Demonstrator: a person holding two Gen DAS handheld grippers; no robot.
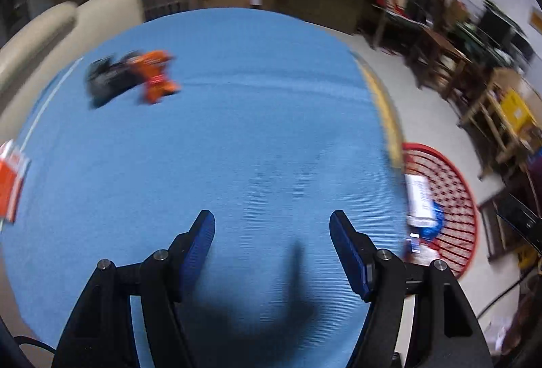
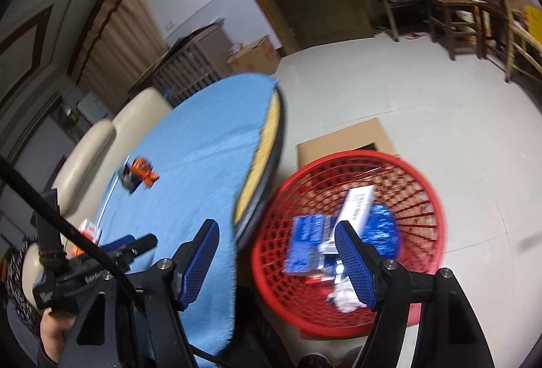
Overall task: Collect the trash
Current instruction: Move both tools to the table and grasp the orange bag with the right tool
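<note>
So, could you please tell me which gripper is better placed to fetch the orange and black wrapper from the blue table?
Left, probably. The left gripper is over the blue table, facing the orange and black wrapper, jaws open and empty. The right gripper sits at the table's edge, partly over the red basket.

Blue-covered round table [image 1: 257,117] bearing orange-black wrapper [image 1: 135,77], red-white packet [image 1: 12,178].

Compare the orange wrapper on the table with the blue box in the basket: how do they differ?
The orange wrapper lies on the blue tablecloth, not yet collected; the blue box already sits in the red basket on the floor. The wrapper looks crumpled and lies against a dark piece; the box is flat-sided and leans among other trash. Both are packaging, and neither tool touches them.
</note>
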